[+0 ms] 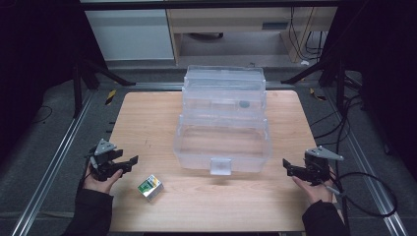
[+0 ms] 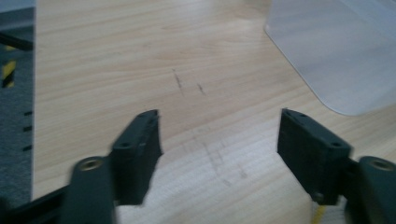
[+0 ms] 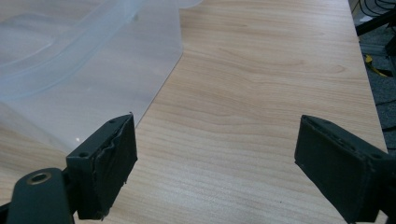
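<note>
High view: one wooden worktop [image 1: 147, 113], one clear plastic box [image 1: 222, 140], one small carton [image 1: 149, 188], two grippers, two hands.
Clear plastic box: count one; stands near the middle of the worktop, its lid tipped back at the far side, one latch tab at the front wall; one small dark round thing shows through the far part, too small to identify.
Small carton: count one; green and white, lies on the worktop near the front edge, left of the box, well apart from it.
Left gripper [image 1: 129, 162]: count one; held at the left edge of the worktop, near the carton but apart from it, not touching it.
Left jaws: two, spread wide, nothing between them; in the left gripper view [image 2: 219, 140] bare wood lies between them, a corner of the box at upper right.
Right gripper [image 1: 289, 168]: count one; held at the right edge of the worktop, pointing toward the box, apart from it.
Right jaws: two, spread wide, nothing between them; in the right gripper view [image 3: 215, 154] bare wood lies between them, the box at upper left.
</note>
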Available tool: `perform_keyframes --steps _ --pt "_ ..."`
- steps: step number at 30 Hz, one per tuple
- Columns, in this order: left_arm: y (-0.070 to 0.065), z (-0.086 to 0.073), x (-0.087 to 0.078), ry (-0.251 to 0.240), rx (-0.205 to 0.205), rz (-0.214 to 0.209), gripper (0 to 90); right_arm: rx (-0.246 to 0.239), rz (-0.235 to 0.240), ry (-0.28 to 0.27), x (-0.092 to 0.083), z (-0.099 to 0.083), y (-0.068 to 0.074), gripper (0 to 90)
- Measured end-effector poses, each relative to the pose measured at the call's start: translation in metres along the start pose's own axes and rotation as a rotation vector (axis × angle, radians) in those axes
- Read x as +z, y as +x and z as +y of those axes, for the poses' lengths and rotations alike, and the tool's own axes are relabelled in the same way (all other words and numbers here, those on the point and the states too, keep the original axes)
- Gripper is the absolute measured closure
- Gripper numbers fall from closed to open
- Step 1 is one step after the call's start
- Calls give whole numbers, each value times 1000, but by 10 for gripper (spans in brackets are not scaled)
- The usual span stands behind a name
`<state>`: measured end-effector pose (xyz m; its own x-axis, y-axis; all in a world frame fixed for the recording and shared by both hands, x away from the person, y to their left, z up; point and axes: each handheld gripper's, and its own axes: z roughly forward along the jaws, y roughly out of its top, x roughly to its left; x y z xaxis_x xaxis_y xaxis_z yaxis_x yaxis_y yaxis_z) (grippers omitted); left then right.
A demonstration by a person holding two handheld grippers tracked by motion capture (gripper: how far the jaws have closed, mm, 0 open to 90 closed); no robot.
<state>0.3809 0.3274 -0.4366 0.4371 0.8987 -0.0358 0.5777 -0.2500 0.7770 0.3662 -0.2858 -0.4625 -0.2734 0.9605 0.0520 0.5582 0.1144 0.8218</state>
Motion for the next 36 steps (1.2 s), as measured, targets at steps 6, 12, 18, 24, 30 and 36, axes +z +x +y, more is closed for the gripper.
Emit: perform_keyframes --steps 6,12,18,24,30,36 --pt "-12 -7 -3 20 44 -37 348 -25 -13 20 1 -2 4 127" --pt "-23 -9 -9 26 89 -74 353 -57 -21 35 2 -2 13 133" --pt "-29 -11 -4 92 139 -136 296 -86 -12 62 6 -3 21 140" --pt "-40 -9 -5 121 173 -142 278 -102 -26 84 7 -3 22 143" --pt "-54 -9 -3 181 203 -180 250 -111 -31 113 10 -4 21 146" --pt "-63 -10 0 230 220 -200 236 -120 -29 123 12 -4 21 148"
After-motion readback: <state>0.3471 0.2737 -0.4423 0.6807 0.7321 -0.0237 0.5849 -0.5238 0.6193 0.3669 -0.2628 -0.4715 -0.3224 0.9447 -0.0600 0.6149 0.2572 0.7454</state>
